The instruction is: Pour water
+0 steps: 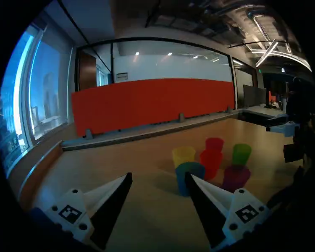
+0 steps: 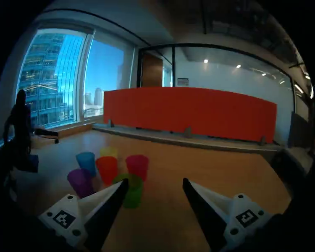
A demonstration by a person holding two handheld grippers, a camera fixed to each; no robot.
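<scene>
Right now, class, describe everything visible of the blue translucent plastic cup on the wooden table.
The blue translucent plastic cup is a tumbler standing upright, mouth up, on the wooden table, nearest in the left gripper view, before the yellow plastic cup and red plastic cup. The open left gripper points toward it; nothing grips it.

text: we read none | small white wall sign (image 1: 122, 76) far ahead of left gripper (image 1: 158, 175): too small for us

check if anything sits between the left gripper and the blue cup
Nothing visible does. The blue cup fronts the cluster, just beyond the open left gripper, bare table between. The orange cup and yellow cup stand behind it.
</scene>
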